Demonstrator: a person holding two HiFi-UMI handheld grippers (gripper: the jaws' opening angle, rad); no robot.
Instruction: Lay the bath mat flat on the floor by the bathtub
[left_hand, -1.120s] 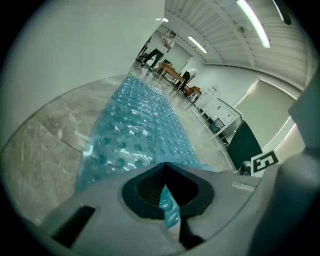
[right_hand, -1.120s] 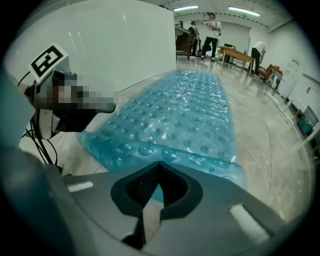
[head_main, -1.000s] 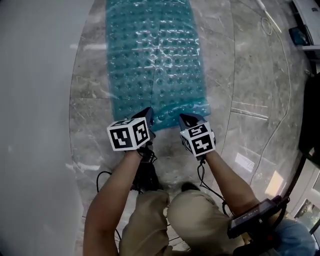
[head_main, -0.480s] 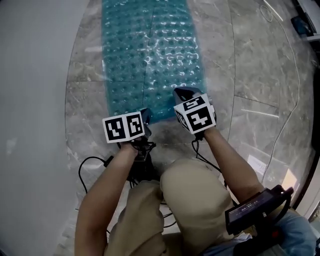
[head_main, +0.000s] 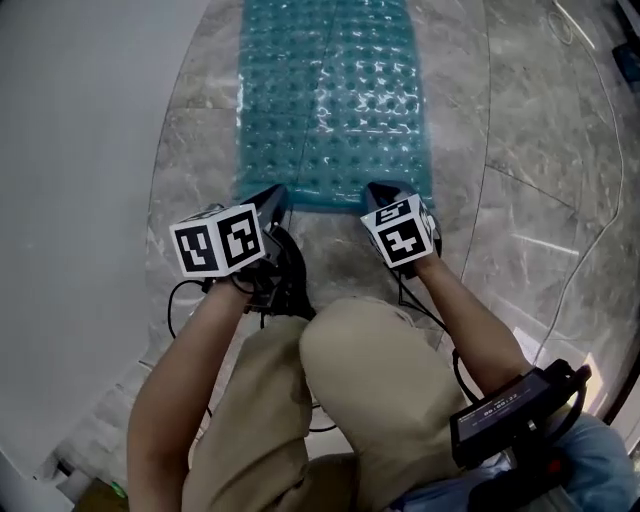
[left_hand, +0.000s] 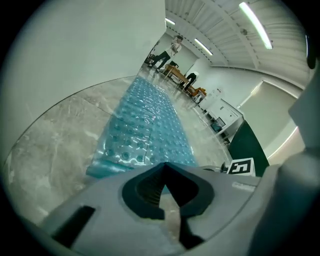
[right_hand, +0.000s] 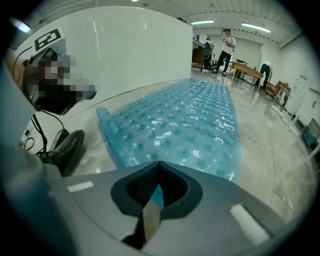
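The teal studded bath mat (head_main: 335, 100) lies flat on the marble floor, its left side along the white bathtub wall (head_main: 80, 150). My left gripper (head_main: 272, 198) is shut on the mat's near edge towards the left corner. My right gripper (head_main: 378, 192) is shut on the same edge towards the right corner. In the left gripper view the mat (left_hand: 145, 130) runs away from the closed left gripper (left_hand: 162, 167). In the right gripper view the mat (right_hand: 185, 120) meets the closed right gripper (right_hand: 159, 165), and its left corner curls up slightly.
The person's knees (head_main: 360, 380) and a black shoe (head_main: 290, 280) are close behind the grippers, with black cables (head_main: 185, 300) beside them. A thin white cable (head_main: 600, 250) crosses the floor at right. People and tables (right_hand: 227, 45) stand far back.
Both grippers moved back towards the person with the mat's near edge, so the mat slid along the floor past the tile seam. Its crumpled right corner has flattened.
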